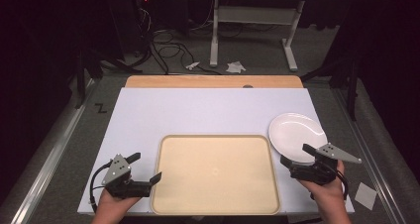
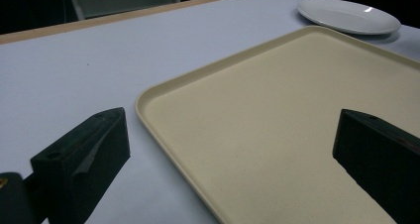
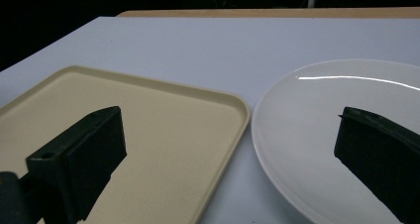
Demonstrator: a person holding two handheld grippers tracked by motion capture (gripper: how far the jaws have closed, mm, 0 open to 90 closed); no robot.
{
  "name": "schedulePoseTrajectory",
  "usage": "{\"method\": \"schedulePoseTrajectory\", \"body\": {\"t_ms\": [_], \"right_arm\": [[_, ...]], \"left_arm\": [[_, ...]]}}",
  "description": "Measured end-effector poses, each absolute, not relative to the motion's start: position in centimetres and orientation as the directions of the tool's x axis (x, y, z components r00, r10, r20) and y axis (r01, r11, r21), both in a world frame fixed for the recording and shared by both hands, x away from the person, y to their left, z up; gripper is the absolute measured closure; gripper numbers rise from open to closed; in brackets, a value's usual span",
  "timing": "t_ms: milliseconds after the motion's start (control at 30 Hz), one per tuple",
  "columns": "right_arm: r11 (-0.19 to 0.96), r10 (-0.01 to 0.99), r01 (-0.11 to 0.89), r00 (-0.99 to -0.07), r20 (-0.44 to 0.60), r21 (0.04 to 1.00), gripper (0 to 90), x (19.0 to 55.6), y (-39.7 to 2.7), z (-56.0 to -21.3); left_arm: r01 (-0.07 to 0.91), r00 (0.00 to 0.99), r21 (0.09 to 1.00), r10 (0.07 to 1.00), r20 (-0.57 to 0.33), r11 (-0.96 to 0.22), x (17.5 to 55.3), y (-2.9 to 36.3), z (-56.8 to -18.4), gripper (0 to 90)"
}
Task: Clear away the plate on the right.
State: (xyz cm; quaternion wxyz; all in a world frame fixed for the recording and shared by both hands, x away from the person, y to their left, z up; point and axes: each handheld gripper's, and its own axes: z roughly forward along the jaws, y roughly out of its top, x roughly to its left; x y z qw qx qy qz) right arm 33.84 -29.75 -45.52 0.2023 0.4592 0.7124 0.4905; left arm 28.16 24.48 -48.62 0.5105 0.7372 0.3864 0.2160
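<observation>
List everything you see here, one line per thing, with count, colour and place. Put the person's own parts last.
tray: one, beige, empty, near middle of the white sheet.
plate: one, white, empty, on the sheet right of the tray, apart from it.
white sheet: one, covers most of the table top.
table: one, wood-coloured strip showing at the far edge.
paper scraps: white, on the floor beyond the table.
cables: several, dark, on the floor at the far left.
table frame: one, pale, standing behind.
left claw: one, black, jaws open, at the tray's left edge.
right claw: one, black, jaws open, at the plate's near rim.
hands: two, at the bottom edge, each holding a claw.
</observation>
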Motion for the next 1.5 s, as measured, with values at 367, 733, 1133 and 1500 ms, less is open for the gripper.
{"method": "schedulePoseTrajectory", "body": {"t_ms": [367,733,1133,1500], "right_arm": [[0.073,0.877,0.469,-0.45,0.167,0.88,0.0,33.9,-31.8,-45.8],[0.055,0.892,0.486,-0.416,0.176,0.872,0.0,33.8,-32.7,-46.1],[0.041,0.891,0.522,-0.404,0.205,0.852,0.0,34.1,-32.7,-46.5],[-0.017,0.885,0.543,-0.382,0.265,0.84,0.0,34.3,-33.2,-46.7]], "left_arm": [[0.344,0.619,0.92,0.782,-0.07,-0.19,28.6,24.2,-48.6,2.1],[0.342,0.617,0.921,0.784,-0.07,-0.188,28.7,24.3,-48.6,2.2],[0.343,0.626,0.919,0.777,-0.071,-0.193,28.6,24.3,-48.6,2.7],[0.343,0.635,0.917,0.77,-0.068,-0.202,28.5,24.1,-48.7,3.5]]}}
